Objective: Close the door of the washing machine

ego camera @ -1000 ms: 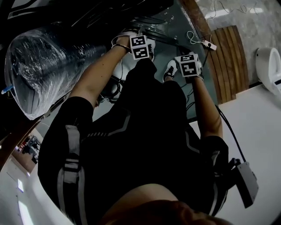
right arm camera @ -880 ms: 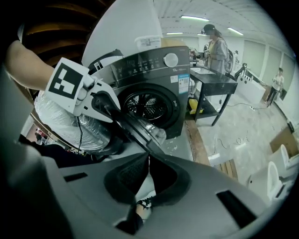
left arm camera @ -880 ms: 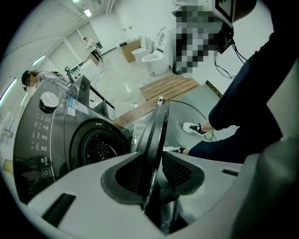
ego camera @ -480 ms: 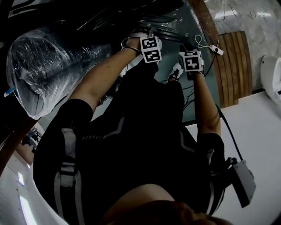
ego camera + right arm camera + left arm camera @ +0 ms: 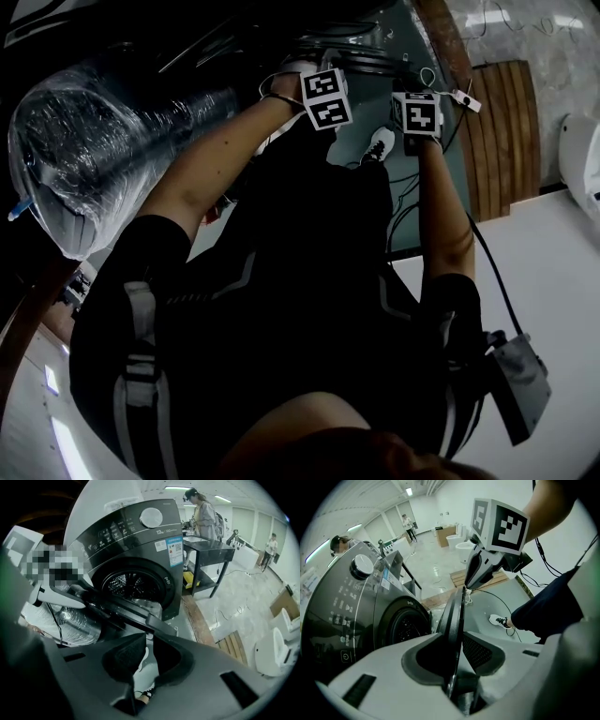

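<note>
The dark grey washing machine (image 5: 140, 545) stands with its round door (image 5: 126, 609) swung out in front of the drum opening (image 5: 133, 585). In the left gripper view the door (image 5: 457, 616) shows edge-on, its rim running between the pads of my left gripper (image 5: 454, 634), which is shut on it. My right gripper (image 5: 474, 573) hangs just above the door's top edge. In its own view the right gripper (image 5: 150, 637) shows a narrow slit between its pads, with nothing in it. In the head view both grippers, left (image 5: 323, 94) and right (image 5: 418, 111), are at the top over the dark door.
A large roll wrapped in clear plastic (image 5: 84, 141) lies to the left of the machine. Cables (image 5: 497, 595) trail over the grey floor mat, beside a wooden slatted board (image 5: 502, 131). A black table (image 5: 208, 550) and people stand behind the machine. My shoe (image 5: 499, 620) is on the mat.
In the head view both grippers have moved up and to the right, towards the door. The right one has moved further than the left.
</note>
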A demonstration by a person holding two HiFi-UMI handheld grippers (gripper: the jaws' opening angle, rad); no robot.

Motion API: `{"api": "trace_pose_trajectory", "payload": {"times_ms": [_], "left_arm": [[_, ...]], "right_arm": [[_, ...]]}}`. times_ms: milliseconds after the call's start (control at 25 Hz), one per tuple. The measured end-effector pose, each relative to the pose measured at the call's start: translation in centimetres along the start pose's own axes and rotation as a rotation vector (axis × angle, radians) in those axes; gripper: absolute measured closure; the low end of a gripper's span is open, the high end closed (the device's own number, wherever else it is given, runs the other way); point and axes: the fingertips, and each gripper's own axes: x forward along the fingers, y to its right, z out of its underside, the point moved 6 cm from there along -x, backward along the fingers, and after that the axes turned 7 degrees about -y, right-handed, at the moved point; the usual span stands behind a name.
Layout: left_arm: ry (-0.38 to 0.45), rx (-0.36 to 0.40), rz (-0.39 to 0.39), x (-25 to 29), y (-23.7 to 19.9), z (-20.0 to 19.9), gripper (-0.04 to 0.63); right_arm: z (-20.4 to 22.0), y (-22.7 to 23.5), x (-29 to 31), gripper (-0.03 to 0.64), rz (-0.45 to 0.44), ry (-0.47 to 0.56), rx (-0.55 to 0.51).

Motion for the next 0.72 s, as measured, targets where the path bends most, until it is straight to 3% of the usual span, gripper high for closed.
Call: {"api": "trace_pose_trajectory", "payload": {"times_ms": [560, 720], "left_arm": [[0.009, -0.099, 0.015, 0.4, -4.7, -0.5, 0.462], [0.029, -0.109, 0.022, 0.5, -6.0, -0.4, 0.465]], "right_arm": [[-4.7, 0.9, 3.5, 0.571, 0.033, -0.002, 0.080], [-6.0, 1.2, 3.7, 0.574, 0.060, -0.024, 0.165]]}}
